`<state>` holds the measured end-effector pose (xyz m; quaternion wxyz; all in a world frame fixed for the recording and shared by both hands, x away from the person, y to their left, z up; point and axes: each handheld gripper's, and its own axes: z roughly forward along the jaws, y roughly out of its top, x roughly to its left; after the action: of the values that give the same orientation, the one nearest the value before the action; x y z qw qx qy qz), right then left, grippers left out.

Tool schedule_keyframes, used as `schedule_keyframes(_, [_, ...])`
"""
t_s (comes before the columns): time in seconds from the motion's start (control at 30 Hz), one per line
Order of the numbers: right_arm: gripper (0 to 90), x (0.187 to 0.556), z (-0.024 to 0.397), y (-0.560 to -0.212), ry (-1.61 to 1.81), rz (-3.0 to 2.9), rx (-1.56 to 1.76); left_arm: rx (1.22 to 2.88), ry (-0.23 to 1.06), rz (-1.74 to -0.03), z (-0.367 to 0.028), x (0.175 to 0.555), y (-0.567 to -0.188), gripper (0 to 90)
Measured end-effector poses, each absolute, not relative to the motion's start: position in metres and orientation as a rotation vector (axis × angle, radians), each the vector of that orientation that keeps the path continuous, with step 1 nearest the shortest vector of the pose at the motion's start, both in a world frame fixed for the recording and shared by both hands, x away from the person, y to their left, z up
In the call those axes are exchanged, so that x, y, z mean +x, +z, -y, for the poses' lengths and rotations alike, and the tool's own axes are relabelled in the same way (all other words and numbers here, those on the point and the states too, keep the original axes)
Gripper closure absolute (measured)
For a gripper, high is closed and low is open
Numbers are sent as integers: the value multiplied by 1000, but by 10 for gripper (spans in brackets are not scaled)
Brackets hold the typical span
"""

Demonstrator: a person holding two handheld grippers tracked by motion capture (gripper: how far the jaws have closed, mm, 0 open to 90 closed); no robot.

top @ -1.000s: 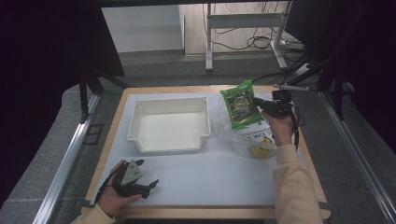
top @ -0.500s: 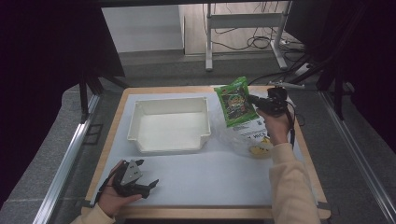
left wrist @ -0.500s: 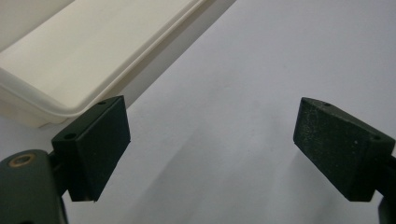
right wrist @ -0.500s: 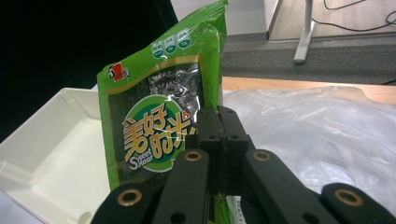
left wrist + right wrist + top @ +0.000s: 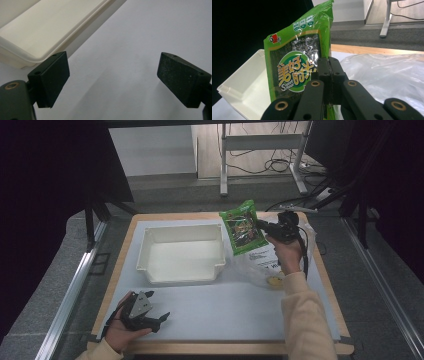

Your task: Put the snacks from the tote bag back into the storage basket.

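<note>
Right gripper point(image 5: 264, 227) clamps green snack bag point(image 5: 244, 227) upper centre of high view, beside white tray point(image 5: 181, 254). Left gripper point(image 5: 155, 319) rests lower left, jaws wide, empty.

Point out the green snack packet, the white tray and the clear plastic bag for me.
green snack packet point(image 5: 294, 72), right gripper view, on its round front label.
white tray point(image 5: 181, 276), high view, on its near wall.
clear plastic bag point(image 5: 392, 72), right gripper view, on its crinkled top.
</note>
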<state>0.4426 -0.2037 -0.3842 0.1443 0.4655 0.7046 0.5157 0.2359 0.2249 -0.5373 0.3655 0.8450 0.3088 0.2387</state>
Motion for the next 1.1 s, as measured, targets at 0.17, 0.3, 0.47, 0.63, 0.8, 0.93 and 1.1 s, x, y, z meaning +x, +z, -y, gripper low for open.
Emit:
schedule_keyframes(0.17, [897, 443, 198, -385, 1492, -2037, 1337, 2174, 613, -794, -225, 236, -537, 108])
schedule_keyframes(0.3, [897, 443, 192, -386, 1499, -2041, 1333, 2175, 613, -795, -225, 236, -537, 108])
schedule_keyframes(0.47, [897, 443, 187, -385, 1514, -2043, 1330, 2175, 613, -796, -225, 236, -538, 108])
schedule_keyframes(0.63, [897, 442, 180, -383, 1527, -2046, 1313, 2175, 613, -797, -225, 236, -538, 108])
schedule_keyframes(0.8, [897, 442, 170, -382, 1548, -2057, 1300, 2175, 612, -797, -225, 236, -538, 108])
schedule_keyframes(0.93, [897, 441, 163, -381, 1564, -2065, 1292, 2177, 613, -795, -225, 236, -538, 108])
schedule_keyframes(1.1, [897, 441, 158, -379, 1567, -2076, 1281, 2177, 613, -795, -225, 237, -538, 108])
